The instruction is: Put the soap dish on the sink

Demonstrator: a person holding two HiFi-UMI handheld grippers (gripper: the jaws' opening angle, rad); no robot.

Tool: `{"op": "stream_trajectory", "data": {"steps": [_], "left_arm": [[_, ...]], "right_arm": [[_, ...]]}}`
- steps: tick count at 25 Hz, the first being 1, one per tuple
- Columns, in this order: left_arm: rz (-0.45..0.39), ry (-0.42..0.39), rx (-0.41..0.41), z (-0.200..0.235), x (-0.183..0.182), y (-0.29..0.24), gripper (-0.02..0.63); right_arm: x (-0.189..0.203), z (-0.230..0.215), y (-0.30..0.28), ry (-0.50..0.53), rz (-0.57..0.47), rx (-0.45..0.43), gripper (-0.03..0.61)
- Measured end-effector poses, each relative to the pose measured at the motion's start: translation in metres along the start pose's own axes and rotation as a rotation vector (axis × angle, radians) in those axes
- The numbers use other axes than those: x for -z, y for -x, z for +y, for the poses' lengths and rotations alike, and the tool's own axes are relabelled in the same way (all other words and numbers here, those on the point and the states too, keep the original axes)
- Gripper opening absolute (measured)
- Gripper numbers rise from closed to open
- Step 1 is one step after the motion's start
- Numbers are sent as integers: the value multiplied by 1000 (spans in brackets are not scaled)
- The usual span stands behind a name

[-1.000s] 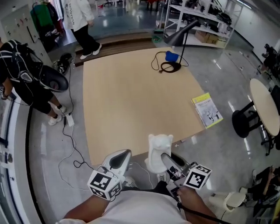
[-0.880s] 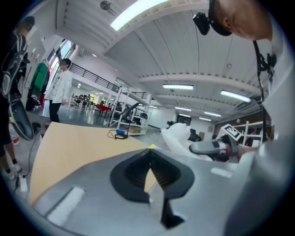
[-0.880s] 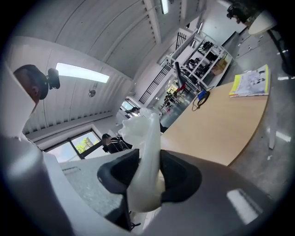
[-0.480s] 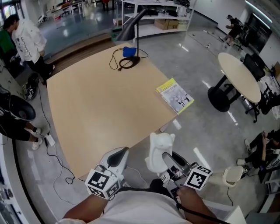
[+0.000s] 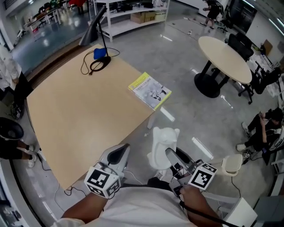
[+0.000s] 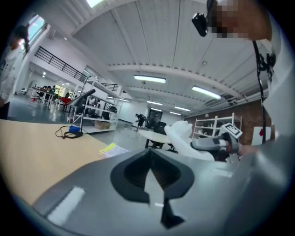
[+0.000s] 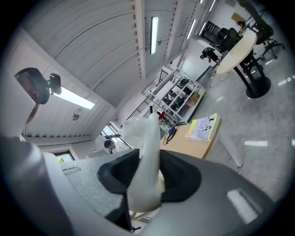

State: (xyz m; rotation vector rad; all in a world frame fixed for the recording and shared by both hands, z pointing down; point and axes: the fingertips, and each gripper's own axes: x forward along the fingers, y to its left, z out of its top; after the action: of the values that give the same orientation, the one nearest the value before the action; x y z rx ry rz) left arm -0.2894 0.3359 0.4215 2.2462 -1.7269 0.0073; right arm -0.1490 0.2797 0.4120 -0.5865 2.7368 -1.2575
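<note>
Transport step judged in hand: soap dish (image 5: 163, 144) clamped in right gripper (image 5: 172, 155); left gripper (image 5: 118, 156) closed, empty. Sink unseen; to be located next

Open workshop-office, shelving rack (image 5: 133, 13), round table (image 5: 224, 55)

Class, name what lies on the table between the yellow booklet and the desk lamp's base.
Nothing: the head view shows bare tabletop between the yellow booklet and the desk lamp's base.
</note>
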Motion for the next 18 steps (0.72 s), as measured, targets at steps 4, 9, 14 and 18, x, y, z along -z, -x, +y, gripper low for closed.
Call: {"op": "stream_trajectory", "data": {"steps": [4,9,14,18], "left_arm": [[17,-21,50,-27,-5,-38,6],[20,-42,134,-63,-11,-100,6],[21,-58,226,-109,-16,-160,6],[23,-72,276,-141,-20,-205,6]], "right_arm": [[-27,-27,27,-16,-48,38,143],[-72,-66,63,7,-110,92,143],[-114,-105,111,12,-191,159,141],[-135,-131,142,2,-247,190,141]]}}
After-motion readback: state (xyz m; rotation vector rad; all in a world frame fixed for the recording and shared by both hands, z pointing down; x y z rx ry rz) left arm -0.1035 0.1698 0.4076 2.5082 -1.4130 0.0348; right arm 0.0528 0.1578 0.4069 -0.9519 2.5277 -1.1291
